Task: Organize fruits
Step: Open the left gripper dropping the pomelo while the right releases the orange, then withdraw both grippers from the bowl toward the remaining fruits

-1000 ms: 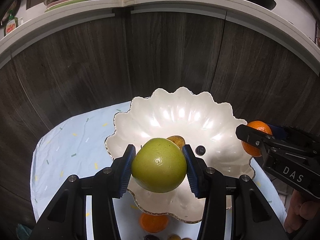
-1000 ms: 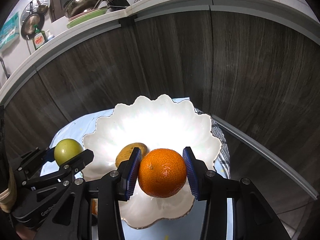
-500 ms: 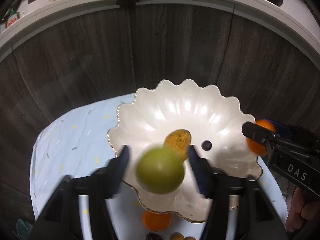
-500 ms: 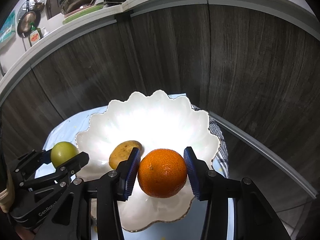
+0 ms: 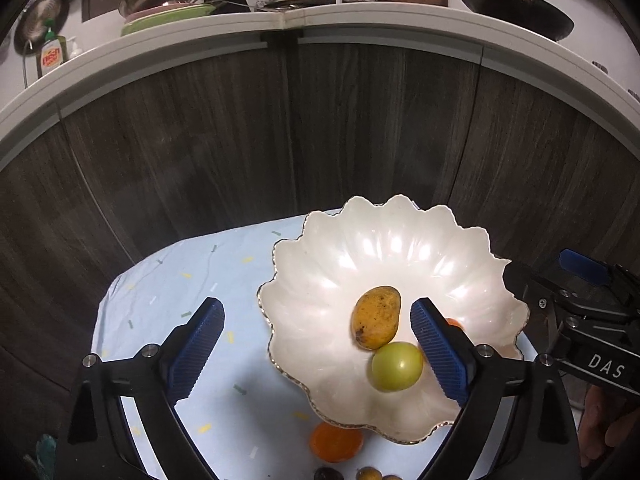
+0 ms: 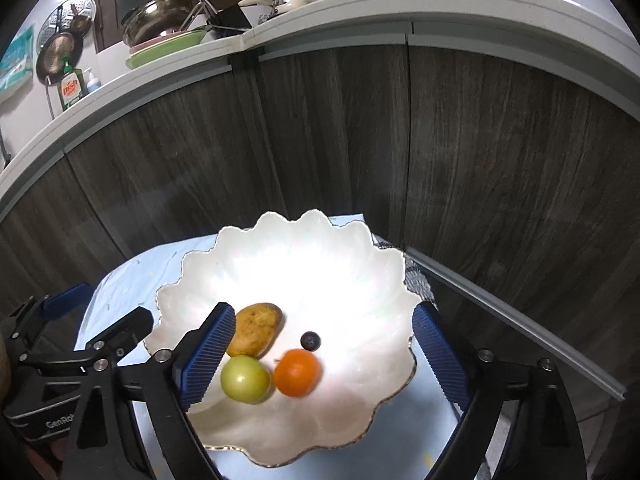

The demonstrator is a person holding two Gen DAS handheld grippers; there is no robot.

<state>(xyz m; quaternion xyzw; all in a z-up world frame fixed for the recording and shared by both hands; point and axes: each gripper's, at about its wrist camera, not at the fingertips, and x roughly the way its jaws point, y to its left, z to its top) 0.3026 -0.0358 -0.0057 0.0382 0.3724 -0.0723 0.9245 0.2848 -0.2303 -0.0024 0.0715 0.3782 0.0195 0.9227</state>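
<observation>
Orange fruit left on bench below bowl, nearer left gripper; both grippers' jaws opening, nothing held

The white scalloped bowl has a glossy, pearly finish with a thin gilt rim. The pale blue cloth with coloured flecks under it looks soft, matt and slightly creased. The ribbed blue pads appear rubbery on matt black plastic fingers with small metal screws. Between the right gripper's fingers, the smooth green round fruit shines faintly, the orange is finely dimpled, and the yellow mango is dull and speckled. Beyond, the dark wood-grain cabinet fronts look matt.
</observation>
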